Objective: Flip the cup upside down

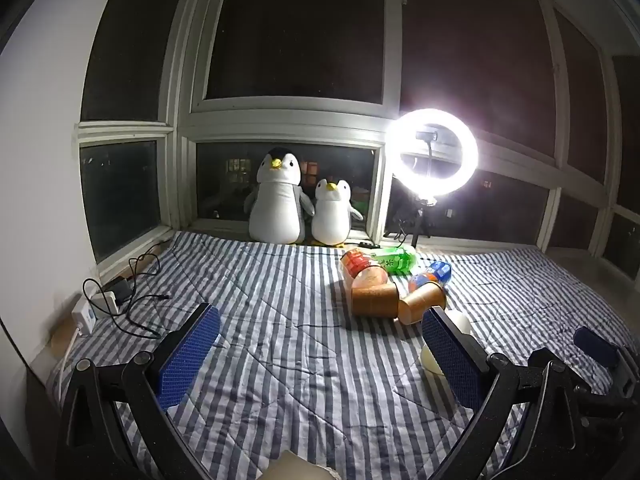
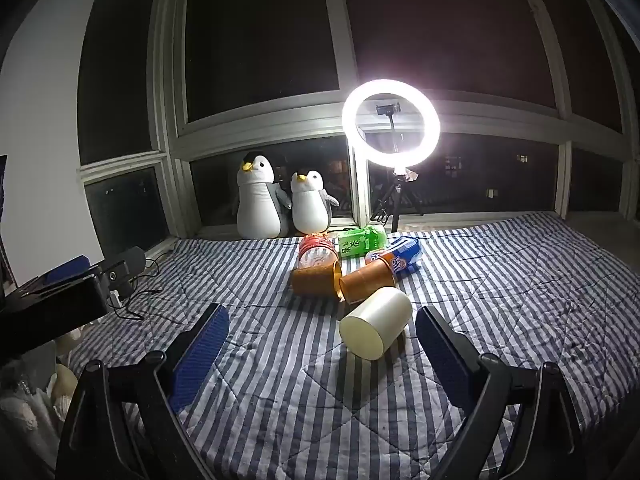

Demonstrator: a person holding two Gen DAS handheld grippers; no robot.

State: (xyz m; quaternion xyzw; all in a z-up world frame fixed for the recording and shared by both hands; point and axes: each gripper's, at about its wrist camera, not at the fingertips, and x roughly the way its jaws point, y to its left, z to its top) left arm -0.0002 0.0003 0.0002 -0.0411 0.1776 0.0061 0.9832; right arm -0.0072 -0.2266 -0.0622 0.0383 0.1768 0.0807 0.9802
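My left gripper [image 1: 320, 332] has its jaws spread wide, nothing between them and nothing touching the blue pads [image 1: 188, 356]. It hangs low over the striped bedspread [image 1: 288, 280], pointed toward the window. My right gripper [image 2: 322, 328] is equally wide open and grips nothing; it is also held low and level, aimed at the same window.

The cream cup [image 2: 376, 322] lies on its side on the bedspread, closed base toward my right camera, between my right fingers but touching neither, nearer the right-hand one. From the left wrist view the cup [image 1: 460, 320] is mostly hidden behind my left gripper's right finger.

Left to right I count: one power strip [image 1: 86, 312] with tangled cables at the wall, two plush penguins [image 2: 280, 204] on the sill, two brown cups [image 2: 344, 280] lying tipped just behind the cream one, three plastic bottles [image 2: 360, 246] lying down beyond those, and one lit ring light [image 2: 391, 118] on a tripod.
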